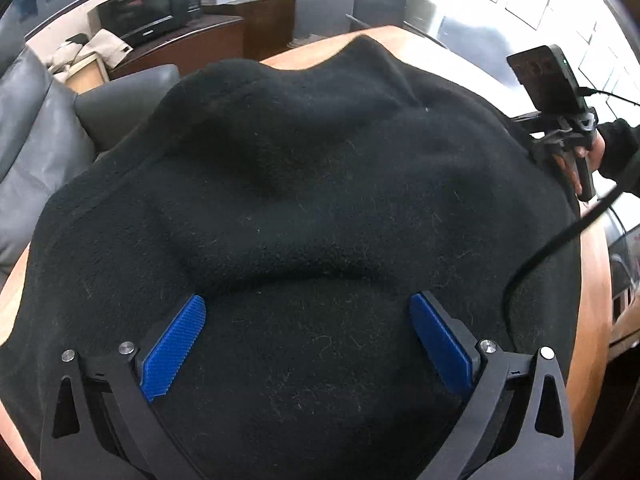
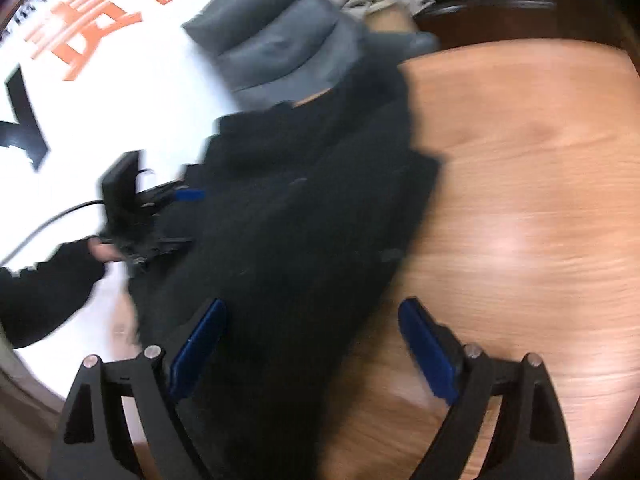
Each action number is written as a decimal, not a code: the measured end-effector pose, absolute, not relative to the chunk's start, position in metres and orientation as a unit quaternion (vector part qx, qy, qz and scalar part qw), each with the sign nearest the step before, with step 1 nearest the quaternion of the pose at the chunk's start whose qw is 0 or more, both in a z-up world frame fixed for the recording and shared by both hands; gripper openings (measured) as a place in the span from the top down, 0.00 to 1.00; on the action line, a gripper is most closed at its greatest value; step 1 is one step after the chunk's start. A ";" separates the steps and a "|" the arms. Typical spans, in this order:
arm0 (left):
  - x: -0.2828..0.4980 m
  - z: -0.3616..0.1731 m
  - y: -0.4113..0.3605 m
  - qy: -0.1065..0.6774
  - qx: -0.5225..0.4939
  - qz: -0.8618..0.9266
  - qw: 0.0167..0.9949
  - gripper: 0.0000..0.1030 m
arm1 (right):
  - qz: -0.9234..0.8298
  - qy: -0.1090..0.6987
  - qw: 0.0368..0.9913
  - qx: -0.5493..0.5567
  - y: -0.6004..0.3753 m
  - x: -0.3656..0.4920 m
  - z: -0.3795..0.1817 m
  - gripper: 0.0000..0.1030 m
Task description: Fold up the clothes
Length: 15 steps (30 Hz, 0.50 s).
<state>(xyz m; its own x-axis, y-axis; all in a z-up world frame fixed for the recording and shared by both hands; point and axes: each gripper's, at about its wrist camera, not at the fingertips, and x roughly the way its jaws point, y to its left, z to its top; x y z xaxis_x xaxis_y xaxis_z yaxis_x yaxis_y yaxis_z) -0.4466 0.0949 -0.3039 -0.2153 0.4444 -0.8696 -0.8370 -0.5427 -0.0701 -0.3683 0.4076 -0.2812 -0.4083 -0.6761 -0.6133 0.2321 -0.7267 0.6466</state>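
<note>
A black fleece garment (image 1: 312, 200) lies bunched on a round wooden table (image 1: 592, 280) and fills most of the left wrist view. My left gripper (image 1: 308, 304) is open, its blue pads spread wide just above the fleece, nothing between them. The right gripper body (image 1: 560, 120) shows at the garment's far right edge, held by a hand. In the blurred right wrist view, the garment (image 2: 296, 240) runs down the left of the table (image 2: 520, 200). My right gripper (image 2: 312, 312) is open over the garment's edge. The left gripper (image 2: 132, 200) shows at the garment's left side.
A grey leather sofa (image 1: 36, 152) stands beside the table at the left. A dark cabinet with a microwave (image 1: 152, 12) is at the back. A black cable (image 1: 560, 240) trails over the garment's right side. A white wall with orange characters (image 2: 100, 28) is behind.
</note>
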 end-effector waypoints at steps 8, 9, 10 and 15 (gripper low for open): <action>-0.434 -0.305 0.100 0.220 -0.445 0.761 0.417 0.00 | -0.807 -0.216 0.261 0.483 0.375 -0.377 -0.282 0.66; -0.433 -0.305 0.104 0.217 -0.446 0.763 0.414 0.00 | -0.815 -0.206 0.255 0.478 0.373 -0.375 -0.273 0.68; -0.430 -0.303 0.110 0.213 -0.445 0.765 0.414 0.00 | -0.825 -0.195 0.245 0.471 0.373 -0.374 -0.262 0.69; -0.409 -0.288 0.154 0.179 -0.435 0.765 0.439 0.02 | -0.868 -0.106 0.188 0.448 0.388 -0.369 -0.203 0.70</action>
